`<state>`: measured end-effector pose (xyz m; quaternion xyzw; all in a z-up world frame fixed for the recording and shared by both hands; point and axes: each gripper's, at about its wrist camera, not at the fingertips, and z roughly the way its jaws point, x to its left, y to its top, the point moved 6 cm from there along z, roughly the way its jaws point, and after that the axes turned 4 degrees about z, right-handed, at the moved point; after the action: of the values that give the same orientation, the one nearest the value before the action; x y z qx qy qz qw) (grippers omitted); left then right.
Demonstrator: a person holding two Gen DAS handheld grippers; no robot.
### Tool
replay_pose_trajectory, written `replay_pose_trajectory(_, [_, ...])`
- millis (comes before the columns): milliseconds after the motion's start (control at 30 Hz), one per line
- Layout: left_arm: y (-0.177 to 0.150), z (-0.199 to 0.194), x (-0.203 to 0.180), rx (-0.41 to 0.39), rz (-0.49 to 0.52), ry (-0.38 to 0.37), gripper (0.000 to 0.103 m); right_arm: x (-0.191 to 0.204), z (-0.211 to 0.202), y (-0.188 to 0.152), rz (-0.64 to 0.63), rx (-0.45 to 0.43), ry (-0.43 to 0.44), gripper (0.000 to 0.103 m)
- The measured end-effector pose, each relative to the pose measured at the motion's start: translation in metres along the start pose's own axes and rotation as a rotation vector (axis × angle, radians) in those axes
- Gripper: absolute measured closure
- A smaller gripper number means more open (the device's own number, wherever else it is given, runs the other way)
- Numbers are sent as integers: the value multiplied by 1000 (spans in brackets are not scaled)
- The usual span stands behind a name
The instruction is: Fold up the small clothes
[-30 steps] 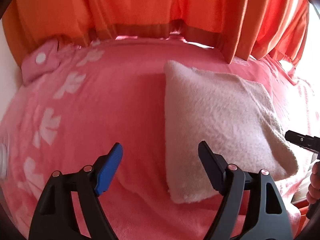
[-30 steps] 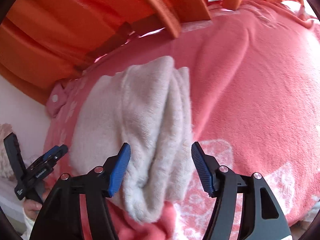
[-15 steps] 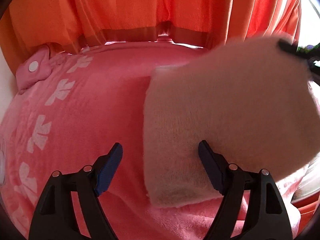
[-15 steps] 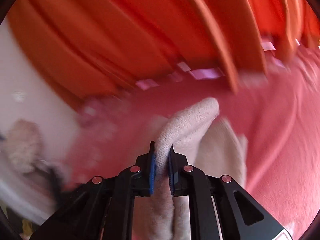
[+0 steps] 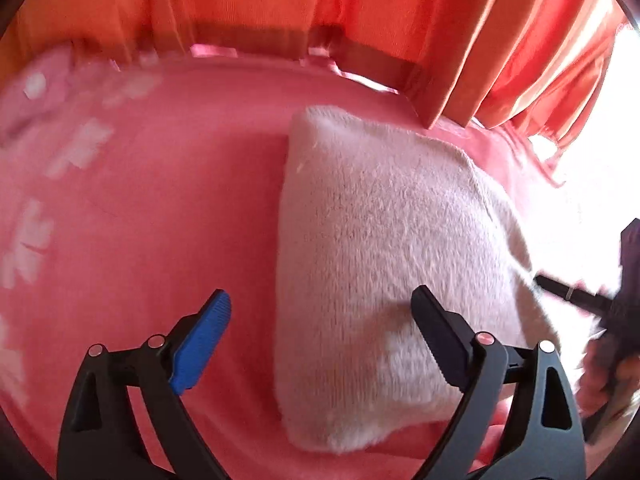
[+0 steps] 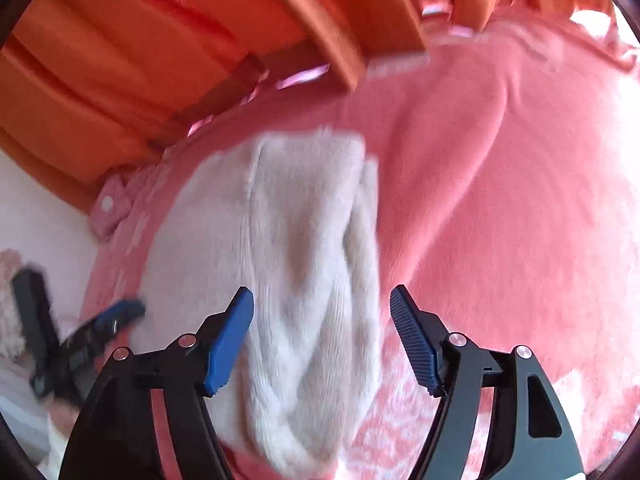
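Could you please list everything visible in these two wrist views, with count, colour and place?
Folded garment: one, cream-white and fuzzy, lying on the blanket in front of both grippers, touched by neither.
Blanket: one, pink with white flower shapes, covering the whole surface under the garment.
Curtain: one, orange, hanging behind the blanket's far edge.
Pink snap tab: one, with a white button, at the blanket's far left corner in the right wrist view.
Fluffy pale thing: one, at the left edge of the right wrist view; too blurred to identify.
Left gripper: one, black with blue pads, open, empty.
Right gripper: one, black with blue pads, open above the garment's near end.
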<state>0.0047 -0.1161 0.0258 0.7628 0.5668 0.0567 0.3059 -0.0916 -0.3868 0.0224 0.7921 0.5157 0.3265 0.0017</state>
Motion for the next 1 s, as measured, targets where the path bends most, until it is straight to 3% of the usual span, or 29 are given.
replay_pose_trajectory(67, [2, 16, 5, 42, -56, -90, 12, -6, 17, -10, 54, 83, 51, 32])
replay_pose_trajectory(233, [-2, 52, 12, 134, -220, -318, 6, -4, 42, -20, 88, 140, 98, 22])
replay_pose_trajectory(333, [1, 54, 10, 124, -223, -347, 6, 3, 51, -12, 102, 143, 118, 21])
replay_pose_trajectory(367, [2, 53, 5, 127, -202, -360, 12, 4, 54, -10, 104, 142, 114, 23])
replay_pose_trajectory(433, [4, 50, -4, 134, -160, -345, 21, 3, 53, -6, 85, 136, 92, 45])
replay_pose_trajectory(467, [5, 47, -9, 130, -133, -330, 31, 6, 50, -6, 77, 126, 87, 50])
replay_pose_trajectory(500, [7, 41, -14, 117, -107, -326, 37, 9, 44, -5, 72, 105, 85, 62])
replay_pose_trajectory(567, [14, 24, -25, 77, -47, -298, 53, 17, 32, -4, 69, 66, 104, 70])
replay_pose_trajectory(633, [23, 4, -36, 38, -2, -306, 57, 33, 11, 0, 30, 0, 90, 72])
replay_pose_trajectory(833, [62, -94, -79, -131, 129, -381, 58, 88, -94, 15, -89, -230, 106, 73])
replay_pose_trajectory(1000, [99, -231, -106, -412, 271, -447, 58, 161, -205, 21, -250, -494, 141, 73])
